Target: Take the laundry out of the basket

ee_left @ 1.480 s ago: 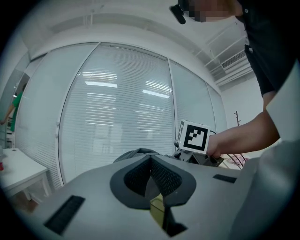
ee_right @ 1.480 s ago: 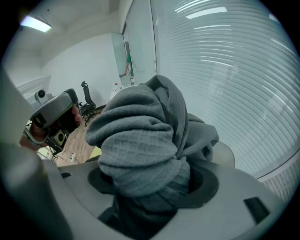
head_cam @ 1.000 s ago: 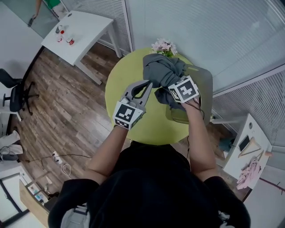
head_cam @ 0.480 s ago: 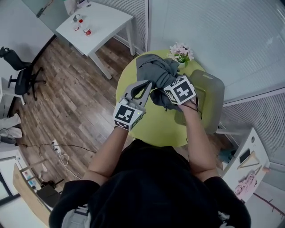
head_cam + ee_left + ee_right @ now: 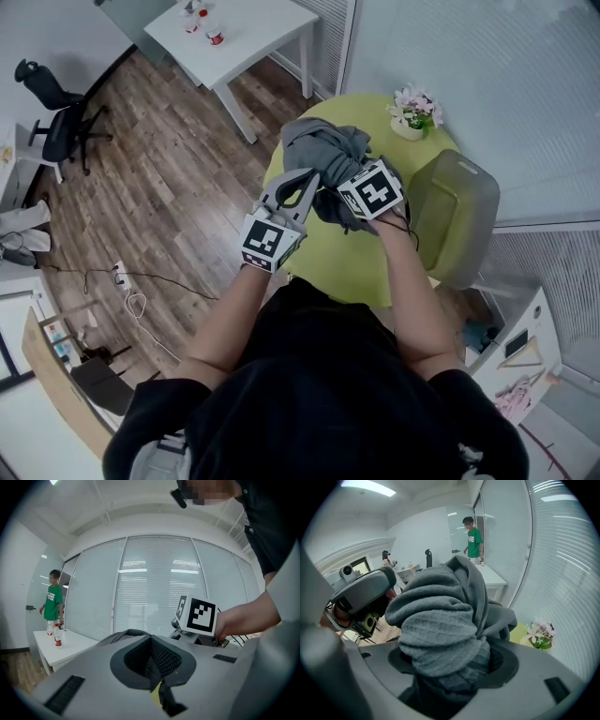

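Observation:
A bundled grey garment hangs over the round green table, and my right gripper is shut on it. In the right gripper view the thick knitted cloth fills the gap between the jaws and rises above them. The olive laundry basket stands at the table's right edge, apart from the bundle. Just left of the cloth, my left gripper has its jaws together. In the left gripper view its pads meet with no cloth pinched between them. The right gripper's marker cube shows beyond it.
A small pot of flowers sits at the table's far edge. On the wooden floor to the left are a white table with bottles, an office chair and a cable. A person in a green shirt stands by the glass wall.
Both grippers and the grey bundle have moved left, away from the basket and over the table. The basket now sits clear to the right. Both jaws are unchanged.

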